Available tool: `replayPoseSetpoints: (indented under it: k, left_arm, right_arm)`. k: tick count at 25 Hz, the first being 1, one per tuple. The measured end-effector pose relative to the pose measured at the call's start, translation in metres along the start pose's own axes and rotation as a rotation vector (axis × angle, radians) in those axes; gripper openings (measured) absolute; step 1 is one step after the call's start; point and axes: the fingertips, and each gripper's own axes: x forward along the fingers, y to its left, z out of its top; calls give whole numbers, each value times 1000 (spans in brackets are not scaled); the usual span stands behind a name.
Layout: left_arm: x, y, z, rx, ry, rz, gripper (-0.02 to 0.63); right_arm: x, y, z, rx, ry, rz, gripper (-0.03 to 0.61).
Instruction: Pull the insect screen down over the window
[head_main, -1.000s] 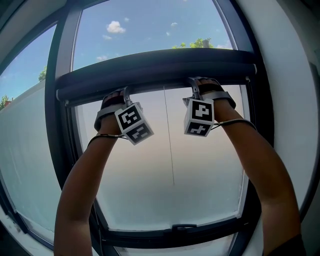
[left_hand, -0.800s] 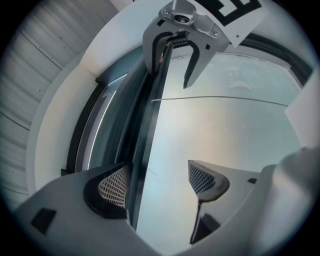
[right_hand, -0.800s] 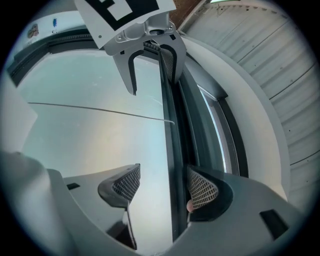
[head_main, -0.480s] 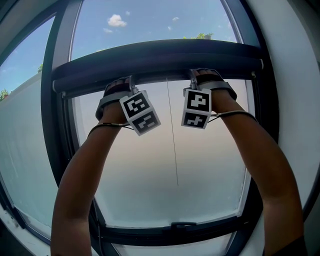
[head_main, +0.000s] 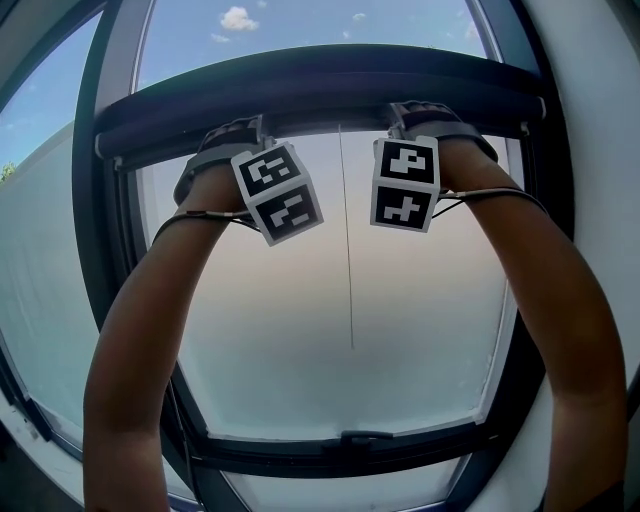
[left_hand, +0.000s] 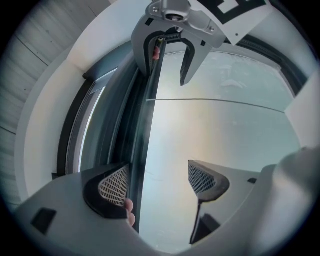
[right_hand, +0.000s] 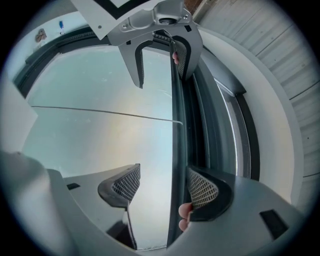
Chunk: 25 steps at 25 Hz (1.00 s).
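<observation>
The insect screen's dark pull bar (head_main: 320, 95) spans the window near its top, with hazy mesh (head_main: 300, 340) hanging below it. Both grippers reach up to the bar, the left gripper (head_main: 262, 128) left of centre and the right gripper (head_main: 396, 112) right of centre. In the left gripper view the bar (left_hand: 144, 125) runs between the jaws of the left gripper (left_hand: 157, 182), close against one pad, and the jaws stand wide apart. The right gripper (right_hand: 165, 187) is likewise open around the bar (right_hand: 176, 125). A person's fingertips (right_hand: 186, 215) show behind the bar.
A thin pull cord (head_main: 347, 250) hangs from the bar's middle. The dark window frame (head_main: 350, 442) closes the bottom, with a white wall (head_main: 600, 150) at the right. Blue sky and clouds show above the bar.
The bar and both grippers sit higher in the head view and the marker cubes look larger. Both grippers stay open at the bar.
</observation>
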Motion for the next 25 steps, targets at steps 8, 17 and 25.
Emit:
replayPoseSetpoints:
  k: [8,17,25]
  left_arm:
    - [-12,-12,-2,6,2,-99,348]
    - [-25,-45,-5,23,-23,-185,348]
    - [-45,-79,-9,0,-47,-349,348]
  right_arm:
    - [-8,12,2,-6,25,31,272]
    - [-22,41,4,-21,37,98,270]
    - [-38,75,5,-89,76,177,270]
